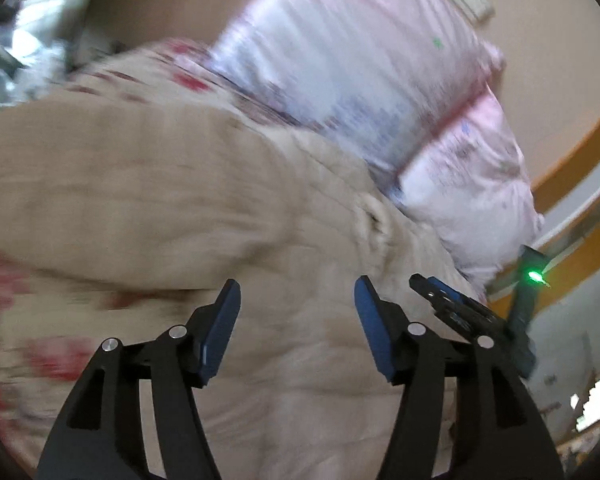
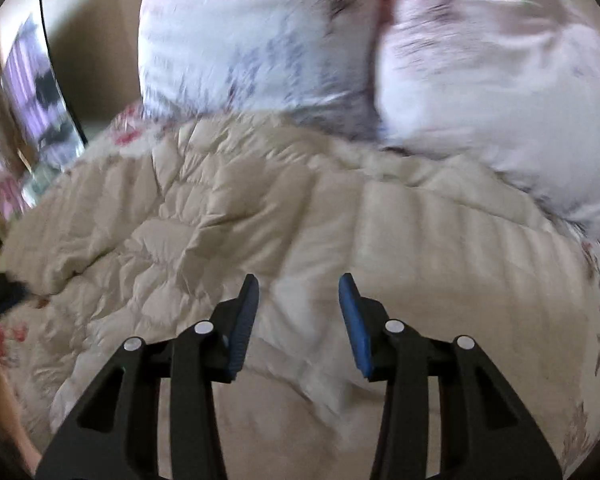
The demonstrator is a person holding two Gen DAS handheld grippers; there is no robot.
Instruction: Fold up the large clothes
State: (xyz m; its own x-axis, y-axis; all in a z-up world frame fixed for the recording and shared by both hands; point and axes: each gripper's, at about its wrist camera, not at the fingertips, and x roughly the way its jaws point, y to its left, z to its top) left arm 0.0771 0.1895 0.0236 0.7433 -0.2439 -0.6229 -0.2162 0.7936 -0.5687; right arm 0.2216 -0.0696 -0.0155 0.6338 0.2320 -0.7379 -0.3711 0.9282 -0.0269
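A large beige quilted puffer coat [image 1: 172, 200] lies spread over a bed; it also fills the right wrist view [image 2: 228, 216]. My left gripper [image 1: 298, 292] is open and empty, just above the coat. My right gripper [image 2: 299, 288] is open and empty, above the coat's smoother panel. The right gripper's black body with a green light shows at the right of the left wrist view [image 1: 476, 316]. The left gripper's black tip shows at the left edge of the right wrist view [image 2: 0, 292]. Both views are motion-blurred.
Two pale pink floral pillows [image 1: 360, 60] lean against the beige wall behind the coat, also in the right wrist view [image 2: 480, 92]. A floral bedsheet [image 1: 16, 320] with red flowers lies under the coat. An orange headboard edge [image 1: 572, 152] runs at right.
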